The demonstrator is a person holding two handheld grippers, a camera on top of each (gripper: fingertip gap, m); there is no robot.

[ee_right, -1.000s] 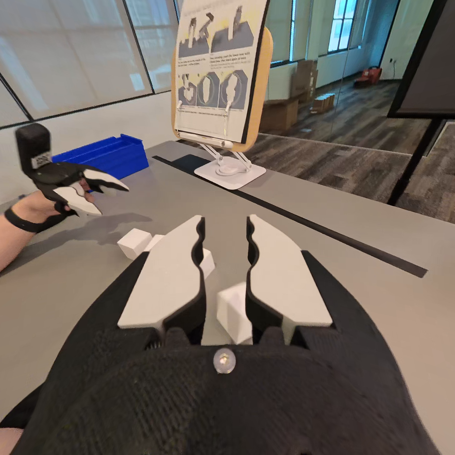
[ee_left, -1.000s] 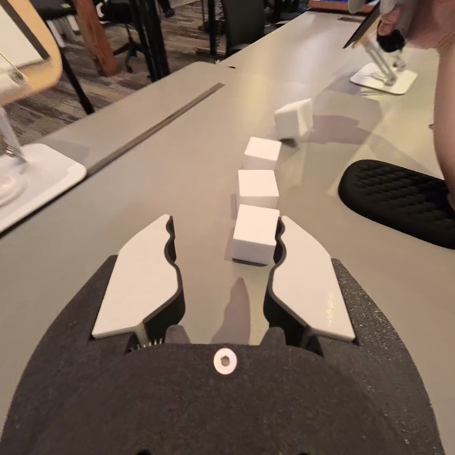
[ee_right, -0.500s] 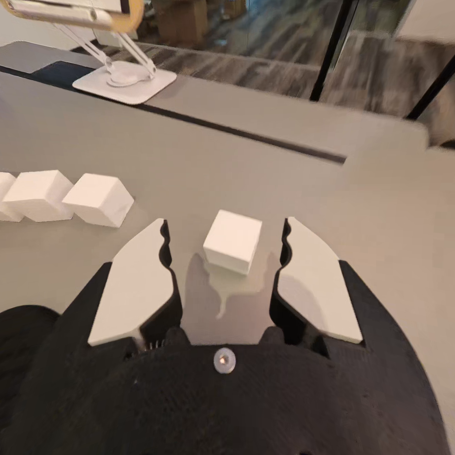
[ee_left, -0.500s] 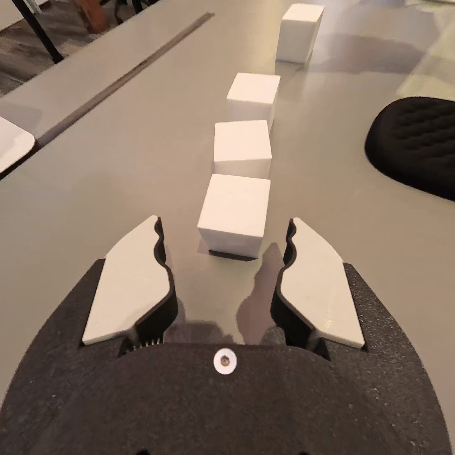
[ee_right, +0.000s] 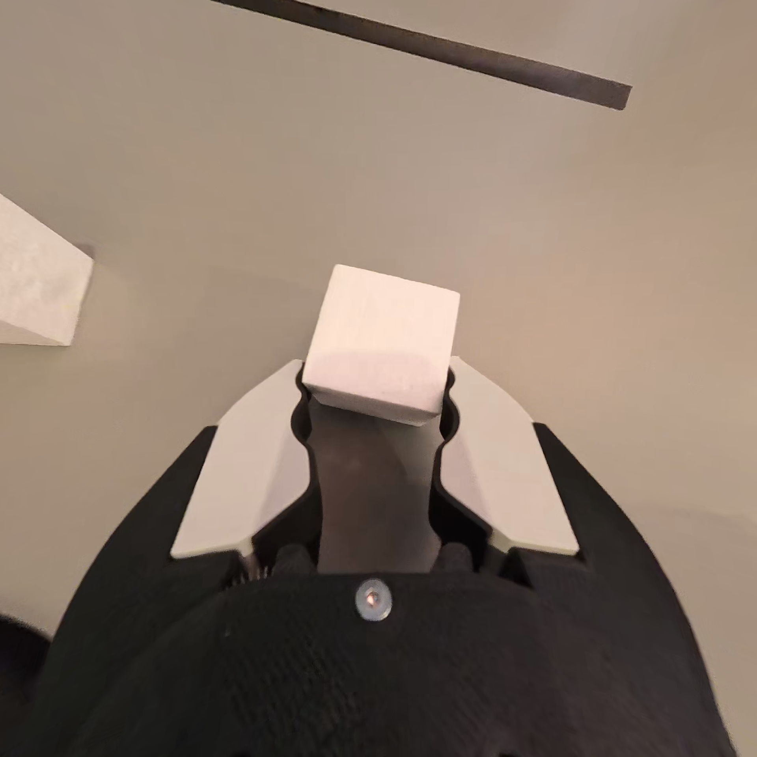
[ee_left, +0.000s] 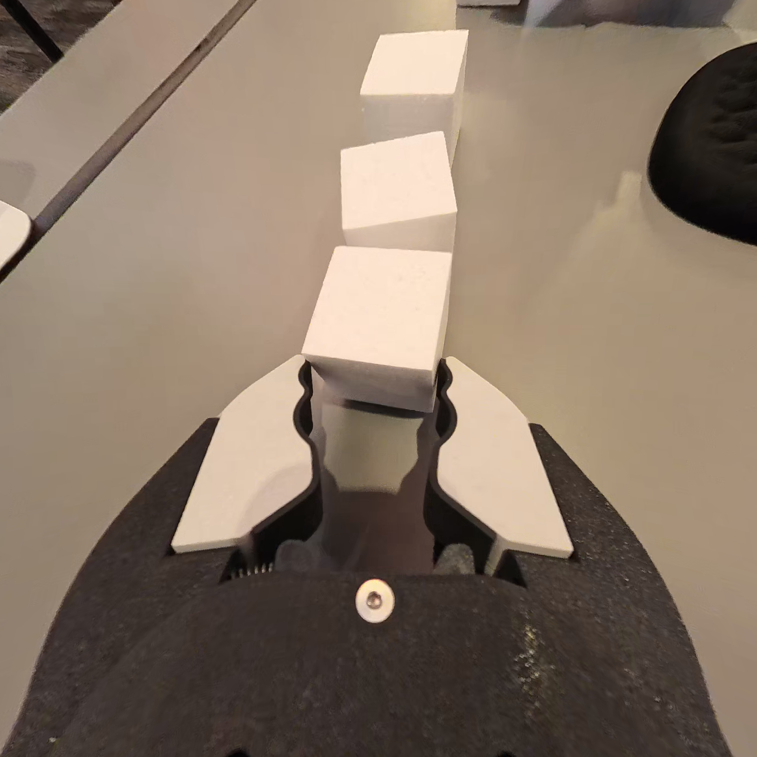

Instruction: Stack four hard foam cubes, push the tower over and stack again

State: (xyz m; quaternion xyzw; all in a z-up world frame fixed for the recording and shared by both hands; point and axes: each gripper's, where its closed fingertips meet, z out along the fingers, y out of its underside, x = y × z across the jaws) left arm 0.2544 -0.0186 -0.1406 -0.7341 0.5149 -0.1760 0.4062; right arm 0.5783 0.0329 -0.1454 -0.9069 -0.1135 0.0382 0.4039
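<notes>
Four white foam cubes lie on the grey table (ee_left: 164, 286). In the left wrist view my left gripper (ee_left: 375, 362) is shut on the nearest cube (ee_left: 375, 323), fingertips pressed on its two sides. Two more cubes stand in a row behind it, the middle one (ee_left: 397, 196) turned a little and the far one (ee_left: 413, 82) beyond. In the right wrist view my right gripper (ee_right: 375, 364) is shut on a separate cube (ee_right: 381, 340) low over the table. Another cube (ee_right: 37, 286) shows at that view's left edge.
A black textured pad (ee_left: 712, 143) lies to the right of the cube row. A dark slot strip (ee_right: 450, 53) runs across the table beyond the right gripper and shows in the left wrist view (ee_left: 123, 135). A white stand base (ee_left: 12, 233) is at the left edge. About 35 cm separates my left fingertips from my right.
Both grippers moved forward and down onto their cubes and closed on them; half a second ago both were open with the cubes lying free ahead of the fingers.
</notes>
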